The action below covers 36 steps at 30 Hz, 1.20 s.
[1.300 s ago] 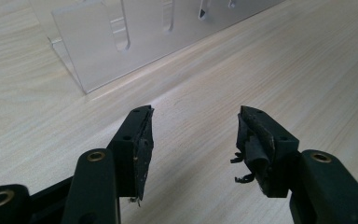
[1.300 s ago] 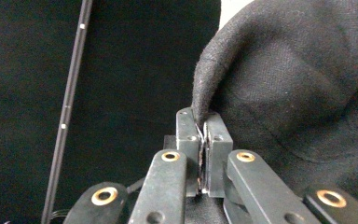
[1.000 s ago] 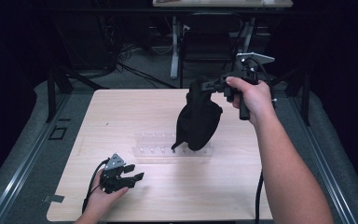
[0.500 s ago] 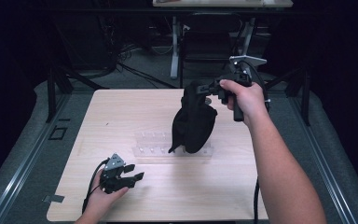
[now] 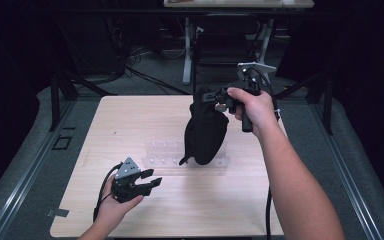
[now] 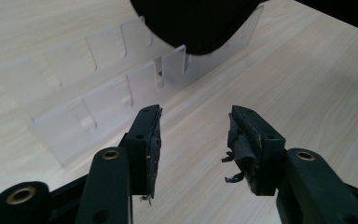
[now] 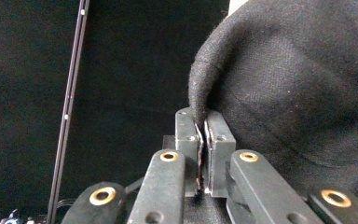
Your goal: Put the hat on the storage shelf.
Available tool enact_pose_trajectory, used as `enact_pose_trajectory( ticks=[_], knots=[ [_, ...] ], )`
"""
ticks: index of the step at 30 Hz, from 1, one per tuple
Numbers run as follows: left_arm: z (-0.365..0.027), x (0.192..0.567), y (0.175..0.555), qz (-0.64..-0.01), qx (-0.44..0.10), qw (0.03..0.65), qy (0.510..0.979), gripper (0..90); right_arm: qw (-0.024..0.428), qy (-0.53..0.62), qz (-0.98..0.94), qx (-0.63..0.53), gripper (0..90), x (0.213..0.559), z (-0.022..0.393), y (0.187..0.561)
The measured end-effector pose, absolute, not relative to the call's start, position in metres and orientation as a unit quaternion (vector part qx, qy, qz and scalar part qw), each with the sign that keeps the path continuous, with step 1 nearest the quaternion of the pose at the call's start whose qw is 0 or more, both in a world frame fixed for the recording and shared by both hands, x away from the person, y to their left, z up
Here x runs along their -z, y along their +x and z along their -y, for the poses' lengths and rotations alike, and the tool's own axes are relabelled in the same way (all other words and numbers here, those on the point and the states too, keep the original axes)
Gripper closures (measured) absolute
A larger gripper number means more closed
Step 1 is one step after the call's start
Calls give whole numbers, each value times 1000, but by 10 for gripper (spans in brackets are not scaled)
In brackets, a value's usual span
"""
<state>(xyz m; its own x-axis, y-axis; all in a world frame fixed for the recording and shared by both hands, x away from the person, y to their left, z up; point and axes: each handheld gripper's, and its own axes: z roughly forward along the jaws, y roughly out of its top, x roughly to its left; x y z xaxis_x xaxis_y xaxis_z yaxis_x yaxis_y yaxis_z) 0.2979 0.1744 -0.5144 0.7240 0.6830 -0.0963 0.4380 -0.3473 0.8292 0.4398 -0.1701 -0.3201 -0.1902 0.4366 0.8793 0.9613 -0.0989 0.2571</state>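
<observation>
The left hand (image 5: 114, 207) rests low near the desk's front-left corner, holding the left tool (image 5: 149, 183) with its jaws parted and nothing between them. The right arm (image 5: 295, 185) reaches up from the front-right edge; its hand (image 5: 252, 107) lifts the right tool (image 5: 209, 97), seemingly well above the desk, jaws pinched on dark fabric (image 7: 200, 100).

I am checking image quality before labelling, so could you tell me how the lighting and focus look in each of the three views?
High view: the table is evenly lit, the surroundings are near black, and the black fabric shows little detail. Left gripper view: the open left gripper is sharp, and the clear plastic rack is faint against the wood. Right gripper view: the right gripper and fabric weave are crisp, against a dark background.
</observation>
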Motion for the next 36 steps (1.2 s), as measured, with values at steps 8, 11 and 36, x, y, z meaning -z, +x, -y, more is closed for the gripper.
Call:
enact_pose_trajectory(
  ticks=[8,11,36],
  knots=[
    [-151,491,311,-322,-150,463,812,610,281,-570,610,474,852,321,166,441],
    [-146,489,313,-319,-152,462,814,614,283,-569,609,475,850,321,165,441],
    [-103,472,324,-286,-169,458,825,712,288,-567,604,480,845,322,158,441]
  ],
)
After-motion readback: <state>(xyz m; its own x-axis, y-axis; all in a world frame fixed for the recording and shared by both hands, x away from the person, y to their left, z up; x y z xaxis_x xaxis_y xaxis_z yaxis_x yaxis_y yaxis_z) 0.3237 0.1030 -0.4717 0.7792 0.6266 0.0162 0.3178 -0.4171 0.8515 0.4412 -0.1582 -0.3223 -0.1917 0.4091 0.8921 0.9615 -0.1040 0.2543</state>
